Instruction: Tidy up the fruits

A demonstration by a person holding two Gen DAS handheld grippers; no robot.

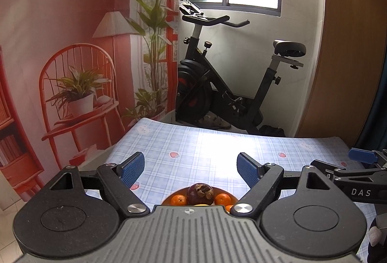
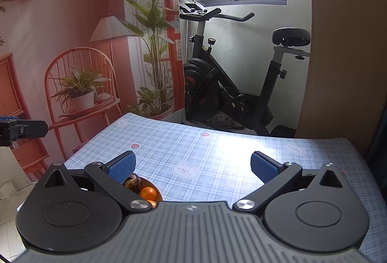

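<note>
Shallow brown bowl sat near the table's near edge on the blue plaid cloth, holding a dark purple mangosteen among small orange tangerines. Left gripper hovered directly over it, spread wide, empty, likely lined up for a pick. Right gripper was likewise wide, empty, offset toward the right edge.

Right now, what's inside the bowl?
A dark mangosteen sits among several oranges in the bowl. The near side is hidden behind the tongs' body, so the full count can't be told.

One mangosteen, three visible tangerines.
</note>
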